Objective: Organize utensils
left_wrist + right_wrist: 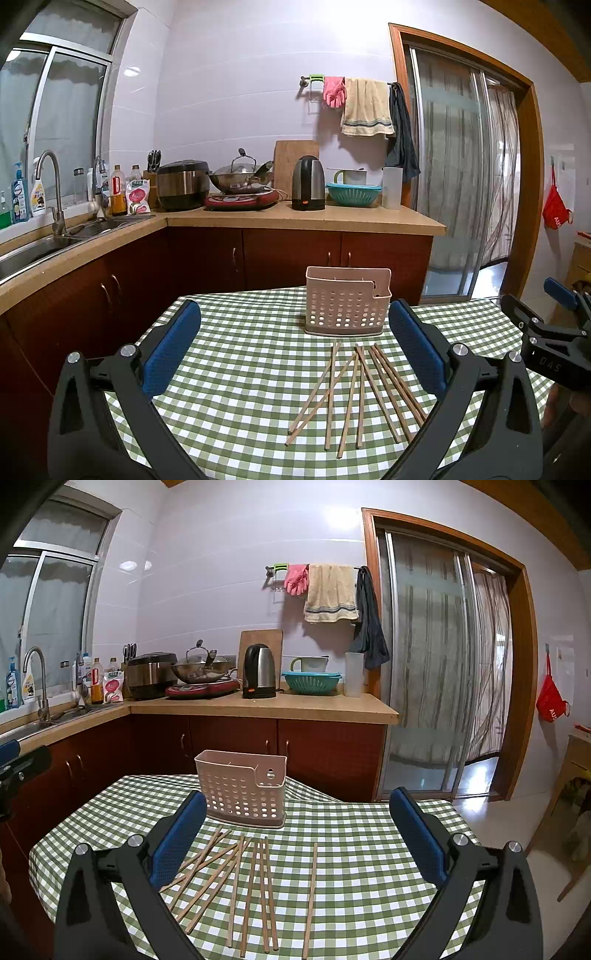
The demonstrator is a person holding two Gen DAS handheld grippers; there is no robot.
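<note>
Several wooden chopsticks [354, 391] [255, 882] lie loose and fanned out on the green checked tablecloth [236, 369] [362, 849]. Behind them stands a pink perforated utensil holder [347, 302] [242, 788], upright. My left gripper [295, 343] hovers open above the chopsticks with nothing between its blue pads. My right gripper [295, 830] is open too, empty, over the chopsticks; one chopstick [310, 897] lies apart to the right. The right gripper's black body [554, 332] shows at the right edge of the left wrist view.
Beyond the table runs a wooden counter [306, 218] with a rice cooker [183, 184], wok [240, 177], kettle [308, 182] and teal colander [352, 194]. A sink [44, 243] sits at the left. A sliding glass door [443, 672] is at the right.
</note>
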